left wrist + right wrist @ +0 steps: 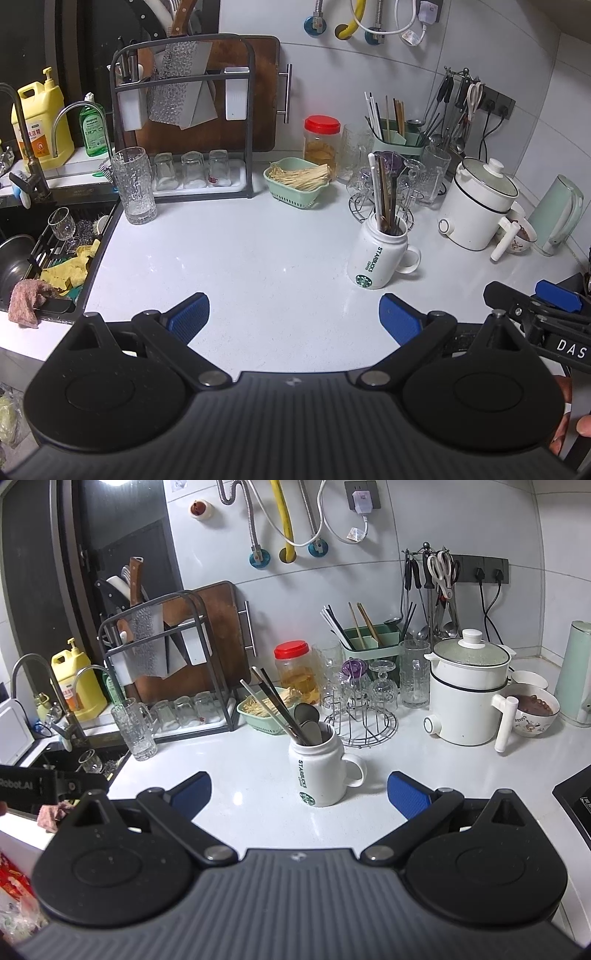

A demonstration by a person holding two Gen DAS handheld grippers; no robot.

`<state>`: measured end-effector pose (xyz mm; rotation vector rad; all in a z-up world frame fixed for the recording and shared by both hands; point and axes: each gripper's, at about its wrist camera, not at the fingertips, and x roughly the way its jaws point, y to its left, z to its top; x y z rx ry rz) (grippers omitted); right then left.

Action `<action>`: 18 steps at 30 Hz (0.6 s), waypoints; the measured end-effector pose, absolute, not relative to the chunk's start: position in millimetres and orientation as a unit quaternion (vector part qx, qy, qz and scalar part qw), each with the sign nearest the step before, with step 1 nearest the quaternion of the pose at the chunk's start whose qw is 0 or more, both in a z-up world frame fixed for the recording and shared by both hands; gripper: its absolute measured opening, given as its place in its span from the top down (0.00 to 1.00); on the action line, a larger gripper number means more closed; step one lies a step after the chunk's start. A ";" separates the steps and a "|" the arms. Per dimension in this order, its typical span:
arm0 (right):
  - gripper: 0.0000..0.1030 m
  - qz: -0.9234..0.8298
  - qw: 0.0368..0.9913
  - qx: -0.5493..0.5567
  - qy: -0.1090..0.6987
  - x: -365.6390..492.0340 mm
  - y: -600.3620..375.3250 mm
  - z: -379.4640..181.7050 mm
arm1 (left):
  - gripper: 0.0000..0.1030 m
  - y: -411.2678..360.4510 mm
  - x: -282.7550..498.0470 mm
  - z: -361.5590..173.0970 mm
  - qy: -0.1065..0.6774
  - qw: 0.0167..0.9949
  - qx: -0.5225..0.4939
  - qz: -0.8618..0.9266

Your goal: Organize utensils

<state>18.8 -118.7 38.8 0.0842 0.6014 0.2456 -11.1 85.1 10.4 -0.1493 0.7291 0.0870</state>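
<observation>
A white Starbucks mug (376, 258) (319, 771) stands on the white counter and holds chopsticks (382, 192) (273, 701) and spoons (308, 720). A green utensil caddy (397, 142) (369, 646) with more chopsticks stands at the back wall. My left gripper (293, 317) is open and empty, above the counter to the left of the mug. My right gripper (299, 794) is open and empty, its blue pads (408, 797) either side of the mug and short of it. The right gripper also shows at the right edge of the left wrist view (546, 306).
A sink (44, 251) with dishes lies left. A tall glass (135, 184), knife and board rack (184, 110), green basket (295, 181), red-lidded jar (321, 144), glass stand (365, 701), white cooker (476, 203) (465, 690), bowl (532, 710) and hob corner (576, 801) ring the counter.
</observation>
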 end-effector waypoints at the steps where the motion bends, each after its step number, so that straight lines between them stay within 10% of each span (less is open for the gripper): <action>1: 0.00 0.120 0.947 0.042 0.296 18.5 -118.7 38.5 | 0.03 84.9 -11.2 10.4 0.356 0.931 -0.073 0.043; 18: 0.00 0.124 0.947 0.040 0.295 19.5 -115.9 39.5 | 0.03 85.3 -9.5 11.3 0.355 0.931 -0.070 0.041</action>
